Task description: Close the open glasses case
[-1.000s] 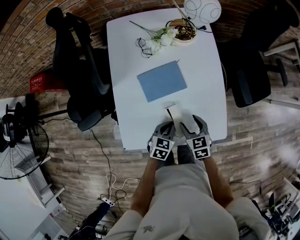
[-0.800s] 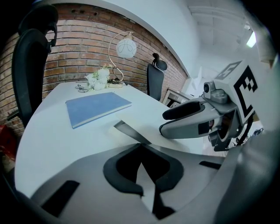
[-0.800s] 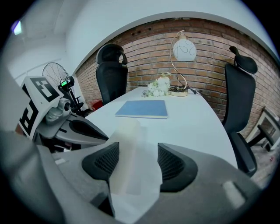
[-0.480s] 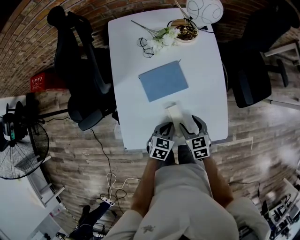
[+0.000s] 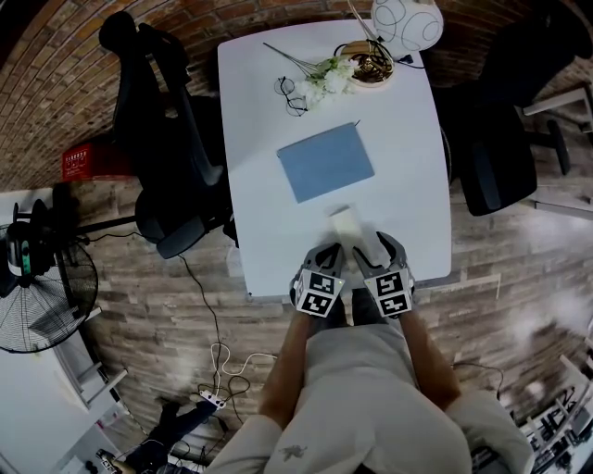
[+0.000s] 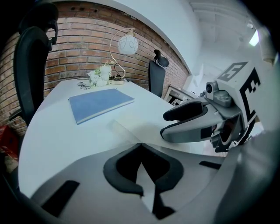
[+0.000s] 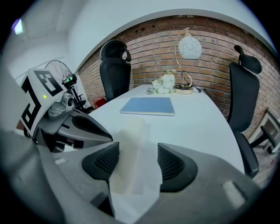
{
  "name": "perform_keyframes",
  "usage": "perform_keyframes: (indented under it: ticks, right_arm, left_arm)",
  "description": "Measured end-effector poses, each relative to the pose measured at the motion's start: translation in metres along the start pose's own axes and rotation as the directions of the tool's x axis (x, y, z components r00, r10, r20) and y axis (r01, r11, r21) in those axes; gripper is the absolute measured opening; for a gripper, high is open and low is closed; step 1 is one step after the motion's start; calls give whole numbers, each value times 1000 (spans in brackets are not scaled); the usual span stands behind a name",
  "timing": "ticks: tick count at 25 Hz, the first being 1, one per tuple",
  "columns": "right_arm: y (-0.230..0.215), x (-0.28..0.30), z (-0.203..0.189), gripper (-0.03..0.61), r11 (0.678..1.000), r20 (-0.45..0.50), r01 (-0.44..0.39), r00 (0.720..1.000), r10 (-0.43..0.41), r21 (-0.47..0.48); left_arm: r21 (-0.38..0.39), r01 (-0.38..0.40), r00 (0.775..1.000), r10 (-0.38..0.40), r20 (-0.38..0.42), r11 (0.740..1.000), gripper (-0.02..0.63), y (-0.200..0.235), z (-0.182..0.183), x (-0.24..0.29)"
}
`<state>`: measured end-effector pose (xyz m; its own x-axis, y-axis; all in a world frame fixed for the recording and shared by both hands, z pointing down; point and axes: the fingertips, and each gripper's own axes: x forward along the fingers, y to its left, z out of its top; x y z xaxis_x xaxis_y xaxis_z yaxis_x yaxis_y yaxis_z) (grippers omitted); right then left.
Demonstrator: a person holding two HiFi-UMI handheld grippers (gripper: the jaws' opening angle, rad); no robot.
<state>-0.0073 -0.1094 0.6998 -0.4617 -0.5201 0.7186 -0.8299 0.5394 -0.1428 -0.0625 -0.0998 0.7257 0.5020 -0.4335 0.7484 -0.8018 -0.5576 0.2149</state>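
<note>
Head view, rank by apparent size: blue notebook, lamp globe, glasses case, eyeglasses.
1. blue notebook
2. lamp globe, cut off by the frame edge and raised nearer the camera
3. glasses case and eyeglasses: look alike; case partly hidden

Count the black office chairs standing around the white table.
2. The left-hand chair stands at the left edge of the table; the right-hand chair stands at its right edge. Others may be hidden outside the frame.
</note>
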Motion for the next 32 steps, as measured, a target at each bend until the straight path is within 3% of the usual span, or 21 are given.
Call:
perform_keyframes:
  ticks: [10,20,24,32]
  right_arm:
    - [2,-3,5,278,1000,15,-5,1000,5,-11]
    - [-8,-26,51,278,999,128,11,992,-7,-31]
    - [-11,-45,81,278,999,201,15,980,-6,-44]
    - [-16,-91,134,278,998,335,21,942,3,-67]
  left_arm:
    - [5,-16,1000,16,21,1000,3,5,5,-6]
    - [25,-84,984,79,159,996,3,19,48,-39]
    - [31,-114,961,103,257,993,3,23,81,-62]
    - [60,-203,888,157,432,977,3,22,149,-118]
